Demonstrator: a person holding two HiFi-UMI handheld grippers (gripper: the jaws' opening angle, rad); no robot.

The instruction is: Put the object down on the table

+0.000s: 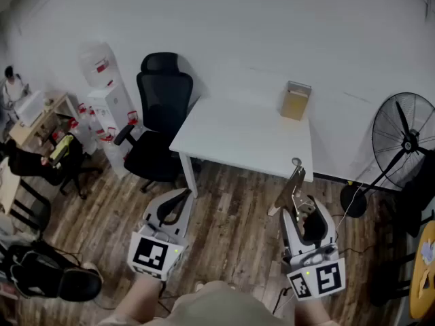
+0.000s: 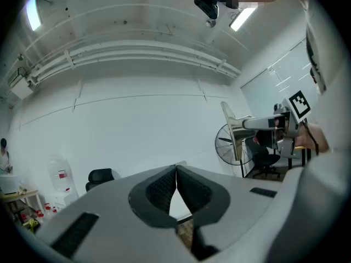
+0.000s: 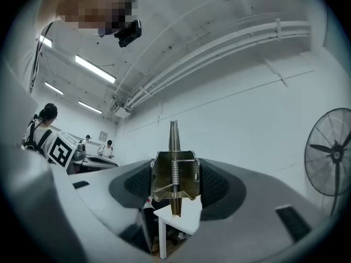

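Note:
My right gripper [image 1: 303,216] is shut on a metal spring clamp [image 1: 291,185], whose long handles stick up and forward over the wooden floor. In the right gripper view the clamp [image 3: 174,181] sits upright between the pads, its coil spring facing the camera. My left gripper [image 1: 174,210] hangs beside it to the left, with nothing in it. Its pads [image 2: 164,188] meet at the tips in the left gripper view. The white table [image 1: 238,131] stands ahead of both grippers and shows again as the table [image 3: 184,219] under the clamp.
A brown box [image 1: 296,100] stands at the table's far right corner. A black office chair [image 1: 160,114] and a water dispenser [image 1: 109,107] are left of the table, a standing fan [image 1: 404,138] to its right. Desks and people are at far left.

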